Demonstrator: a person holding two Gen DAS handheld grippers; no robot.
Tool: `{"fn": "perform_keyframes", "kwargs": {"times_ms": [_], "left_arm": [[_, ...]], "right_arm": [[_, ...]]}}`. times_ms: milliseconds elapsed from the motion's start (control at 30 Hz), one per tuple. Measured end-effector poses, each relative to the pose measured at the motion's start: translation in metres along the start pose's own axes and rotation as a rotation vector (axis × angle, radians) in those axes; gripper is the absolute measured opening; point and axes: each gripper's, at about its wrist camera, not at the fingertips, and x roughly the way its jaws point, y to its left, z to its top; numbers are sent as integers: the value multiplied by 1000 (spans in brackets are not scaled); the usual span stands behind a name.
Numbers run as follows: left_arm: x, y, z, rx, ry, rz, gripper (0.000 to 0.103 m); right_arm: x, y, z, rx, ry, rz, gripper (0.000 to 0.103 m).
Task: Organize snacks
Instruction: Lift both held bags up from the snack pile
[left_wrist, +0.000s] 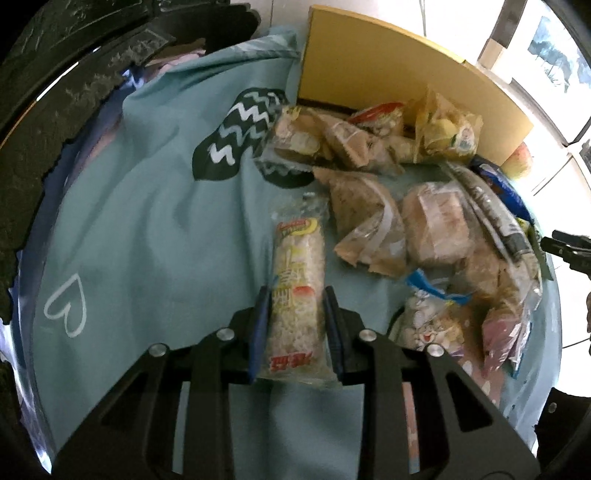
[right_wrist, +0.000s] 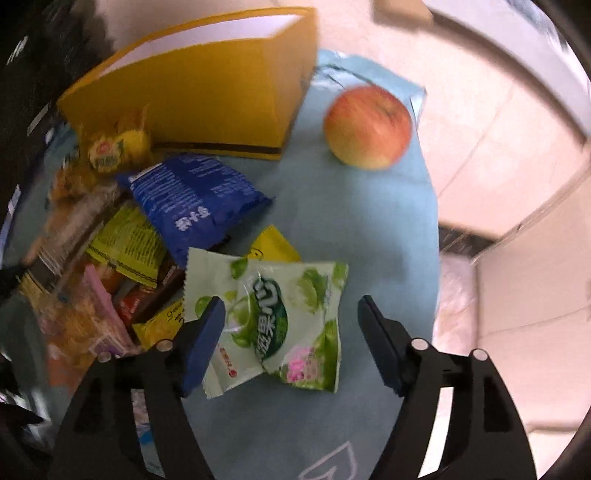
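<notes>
My left gripper (left_wrist: 296, 295) is shut on a long clear-wrapped pale cracker packet (left_wrist: 297, 258), which lies lengthwise on the teal cloth (left_wrist: 147, 221). To its right lies a heap of clear-wrapped brown pastries (left_wrist: 369, 225) and other snack bags. In the right wrist view my right gripper (right_wrist: 291, 306) stands open over a green-and-white candy bag (right_wrist: 273, 295). The bag lies between the fingers, its left edge behind the left finger (right_wrist: 207, 328), and the right finger is well apart from it. Left of the bag sit a blue packet (right_wrist: 192, 199) and yellow packets (right_wrist: 125, 243).
An upright yellow paper bag (right_wrist: 207, 96), also the yellow paper bag (left_wrist: 388, 74) in the left wrist view, stands at the back of the cloth. A red-yellow apple (right_wrist: 367, 127) rests to its right near the cloth's edge. Pale floor tiles (right_wrist: 498, 147) lie beyond.
</notes>
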Motion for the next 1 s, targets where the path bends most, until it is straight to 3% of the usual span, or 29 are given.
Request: {"fn": "perform_keyframes", "kwargs": {"times_ms": [100, 167, 233, 300, 333, 367, 400, 500, 633, 700, 767, 833, 1000], "left_arm": [[5, 1, 0, -6, 16, 3, 30], [7, 1, 0, -1, 18, 7, 30], [9, 3, 0, -2, 20, 3, 30], [9, 2, 0, 1, 20, 1, 30], [9, 3, 1, 2, 20, 0, 30], [9, 3, 1, 2, 19, -1, 30], [9, 3, 1, 2, 18, -1, 30], [9, 4, 0, 0, 14, 0, 30], [0, 1, 2, -2, -11, -24, 30], [-7, -2, 4, 9, -36, -38, 24], [-13, -5, 6, 30, -52, -55, 7], [-14, -7, 6, 47, -45, -69, 1], [-7, -7, 2, 52, -31, -57, 1]], "right_arm": [[16, 20, 3, -107, 48, -109, 91], [24, 17, 3, -96, 46, -129, 102], [32, 2, 3, -1, 71, -52, 102], [48, -25, -4, 174, 154, 96, 101], [46, -23, -4, 135, 136, 78, 96], [45, -15, -5, 61, 128, 32, 84], [41, -11, -5, 37, 113, 45, 66], [34, -7, -1, 18, 93, 8, 41], [18, -13, 4, 94, 53, 65, 30], [10, -15, 6, 112, 40, 113, 24], [7, -9, 7, 100, 42, 132, 21], [8, -5, 5, 89, 54, 140, 21], [-2, 13, -20, 82, 100, 128, 24]]}}
